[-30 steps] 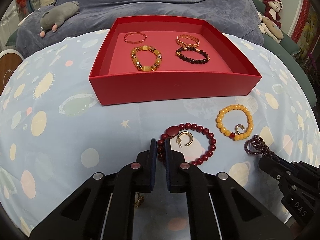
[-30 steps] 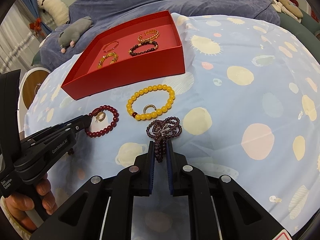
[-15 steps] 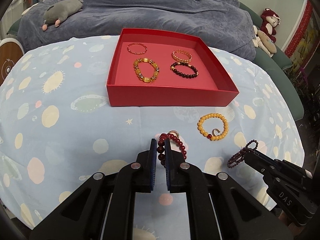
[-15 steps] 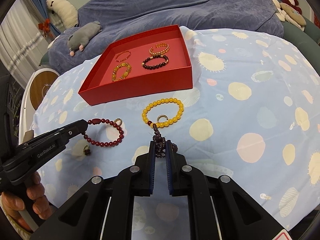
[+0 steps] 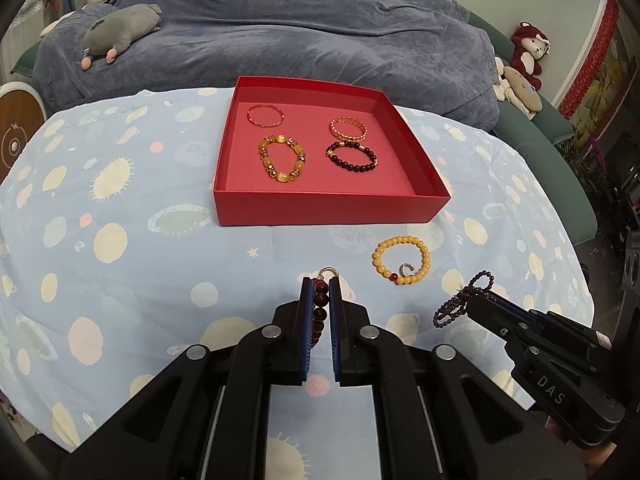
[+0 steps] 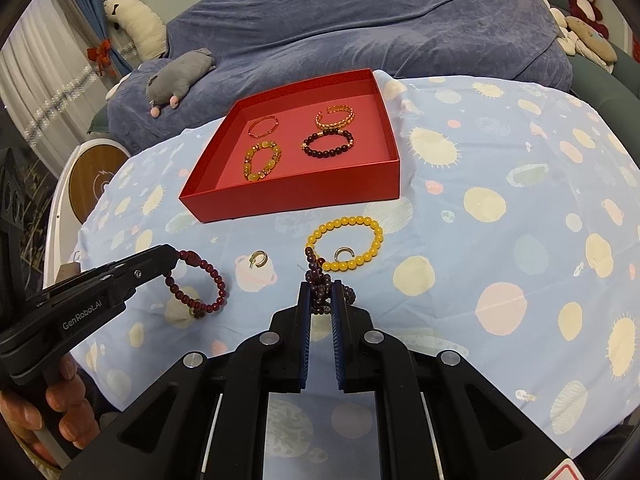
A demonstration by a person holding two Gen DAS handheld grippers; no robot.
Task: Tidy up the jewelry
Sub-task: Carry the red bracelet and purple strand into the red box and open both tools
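A blue planet-print tablecloth [image 5: 120, 208] fronts a sofa under a blue-grey throw [image 5: 300, 32], with white curtains [image 6: 36, 92] at left.

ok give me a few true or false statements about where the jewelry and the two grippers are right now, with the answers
1. The red open box holds four bracelets. True.
2. The left gripper is shut on the dark red bead bracelet. True.
3. The yellow bead bracelet lies inside the box. False: it lies on the patterned blue tablecloth, in front of the box.
4. The right gripper is open and holds nothing. False: it is shut on the dark purple bead strand.
5. A small silver earring lies inside the yellow bracelet's loop. True.
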